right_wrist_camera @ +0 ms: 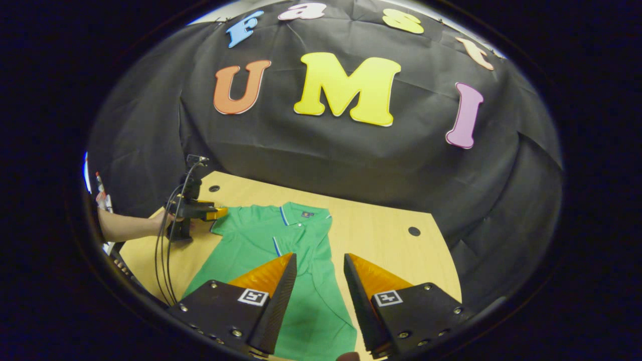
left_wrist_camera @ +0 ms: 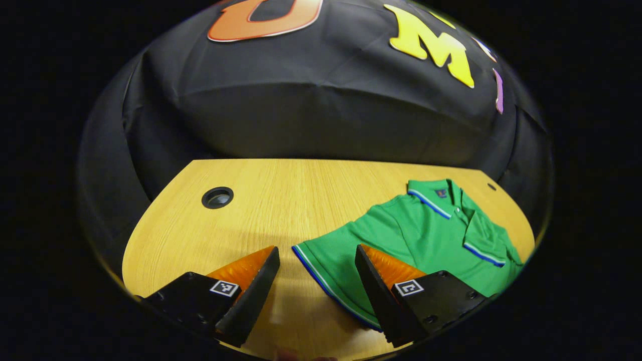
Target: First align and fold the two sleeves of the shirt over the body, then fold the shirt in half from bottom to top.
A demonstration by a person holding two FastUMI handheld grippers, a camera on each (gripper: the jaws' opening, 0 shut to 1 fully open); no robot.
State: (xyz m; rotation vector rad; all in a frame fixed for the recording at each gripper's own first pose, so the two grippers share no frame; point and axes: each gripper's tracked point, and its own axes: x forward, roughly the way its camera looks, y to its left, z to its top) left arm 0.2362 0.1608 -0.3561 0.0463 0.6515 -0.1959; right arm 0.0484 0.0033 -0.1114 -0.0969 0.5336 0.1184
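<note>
In the left gripper view, the left gripper (left_wrist_camera: 317, 260) is hovering over the wooden table (left_wrist_camera: 261, 200) with its fingers spread wide apart, gripping nothing. The green shirt (left_wrist_camera: 401, 235) is lying flat on the right part of the table, its collar (left_wrist_camera: 434, 198) pointing toward the far edge. One sleeve (left_wrist_camera: 331, 271) is stretching out toward the camera — its striped cuff is sitting between the two fingers. A round cable hole (left_wrist_camera: 217, 197) is showing in the table, well apart from the shirt.

In the right gripper view, the right gripper (right_wrist_camera: 320, 271) is hanging above the lower half of the shirt (right_wrist_camera: 281, 250), its fingers also standing apart and closed on nothing. The shirt is lying on the table (right_wrist_camera: 381, 235) with the collar (right_wrist_camera: 301, 210) at the far side. Farther off at the left, a hand (right_wrist_camera: 163, 220) is holding the left gripper (right_wrist_camera: 218, 213) just beside the shirt's shoulder — whether it is touching the cloth I cannot tell. Cables (right_wrist_camera: 165, 250) are trailing down from it.
</note>
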